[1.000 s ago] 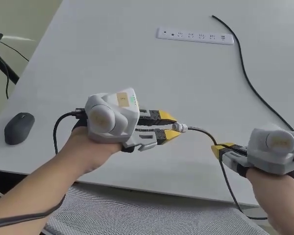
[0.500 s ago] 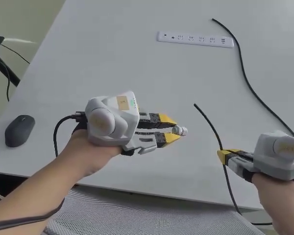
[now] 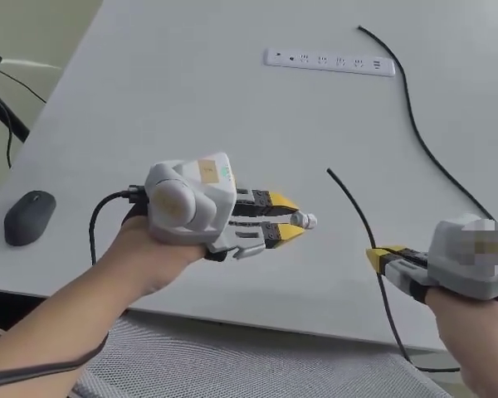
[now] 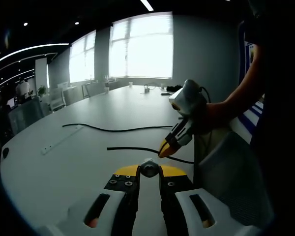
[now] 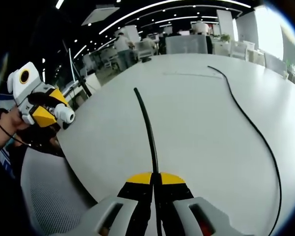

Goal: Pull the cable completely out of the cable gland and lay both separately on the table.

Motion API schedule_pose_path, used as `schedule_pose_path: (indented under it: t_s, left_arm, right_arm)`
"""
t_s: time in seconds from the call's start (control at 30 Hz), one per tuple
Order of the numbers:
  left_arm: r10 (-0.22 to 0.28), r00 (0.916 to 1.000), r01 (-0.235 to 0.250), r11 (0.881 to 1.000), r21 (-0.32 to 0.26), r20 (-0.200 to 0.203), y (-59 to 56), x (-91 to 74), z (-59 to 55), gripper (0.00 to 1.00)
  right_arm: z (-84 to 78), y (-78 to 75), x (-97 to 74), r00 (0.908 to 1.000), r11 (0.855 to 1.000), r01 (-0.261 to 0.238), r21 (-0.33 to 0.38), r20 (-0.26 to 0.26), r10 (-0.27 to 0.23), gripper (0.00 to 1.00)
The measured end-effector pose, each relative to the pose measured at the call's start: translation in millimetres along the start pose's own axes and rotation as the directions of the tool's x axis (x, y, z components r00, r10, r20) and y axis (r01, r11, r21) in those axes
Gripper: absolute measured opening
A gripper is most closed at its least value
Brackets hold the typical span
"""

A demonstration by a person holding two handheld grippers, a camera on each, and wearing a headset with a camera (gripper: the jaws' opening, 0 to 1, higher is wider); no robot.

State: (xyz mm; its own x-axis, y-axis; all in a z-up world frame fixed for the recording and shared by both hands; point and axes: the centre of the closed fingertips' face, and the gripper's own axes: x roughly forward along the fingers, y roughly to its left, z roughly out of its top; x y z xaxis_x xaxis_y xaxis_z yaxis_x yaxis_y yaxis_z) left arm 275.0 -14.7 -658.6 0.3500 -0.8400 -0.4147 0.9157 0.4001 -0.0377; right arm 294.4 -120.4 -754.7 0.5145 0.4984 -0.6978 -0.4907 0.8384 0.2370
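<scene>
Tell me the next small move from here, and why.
Probably lower the right gripper and lay the cable on the table. Its free end is clear of the cable gland, which the left gripper holds apart; both are gripped, not yet laid down.

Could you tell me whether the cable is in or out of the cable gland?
Out: the cable, gripped by the right gripper, ends apart from the cable gland in the left gripper.
</scene>
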Motion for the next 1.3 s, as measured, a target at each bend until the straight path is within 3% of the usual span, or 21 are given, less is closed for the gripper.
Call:
schedule_pose_path:
  t_s: [0.27, 0.4, 0.63, 1.0, 1.07, 1.3]
  left_arm:
    - [-0.007, 1.0, 0.007, 1.0, -0.013, -0.004, -1.5, -2.4, -9.8, 0.16]
    - [-0.009, 0.9999, 0.009, 1.0, -0.023, -0.011, -0.2, -6.1, -19.5, 0.16]
    - [-0.015, 0.9998, 0.015, 0.999, -0.052, -0.013, 1.9, -14.5, -34.7, 0.16]
    - [-0.027, 0.9995, 0.026, 0.997, -0.072, -0.015, 4.4, -30.3, -48.2, 0.16]
    - [-0.028, 0.9995, 0.026, 0.997, -0.074, -0.017, 5.2, -32.1, -51.3, 0.16]
    - [-0.025, 0.9997, 0.024, 0.997, -0.077, -0.005, 5.9, -40.5, -59.6, 0.16]
  right_arm:
    - [11.3, 9.7, 4.7, 1.0, 0.996, -0.004, -0.091, -0.009, 0.003, 0.0]
    - [17.0, 17.2, 8.5, 0.9998, 0.985, 0.001, -0.173, -0.02, -0.004, 0.0]
    - [24.0, 25.9, 16.0, 0.9993, 0.979, -0.006, -0.206, -0.036, -0.002, 0.0]
    - [35.6, 40.7, 28.9, 0.9982, 0.973, -0.017, -0.228, -0.06, 0.004, 0.0]
    - [36.9, 43.5, 32.2, 0.9978, 0.965, -0.017, -0.262, -0.067, 0.0, 0.0]
    - [45.0, 49.9, 46.5, 0.9969, 0.958, -0.028, -0.284, -0.079, 0.006, 0.0]
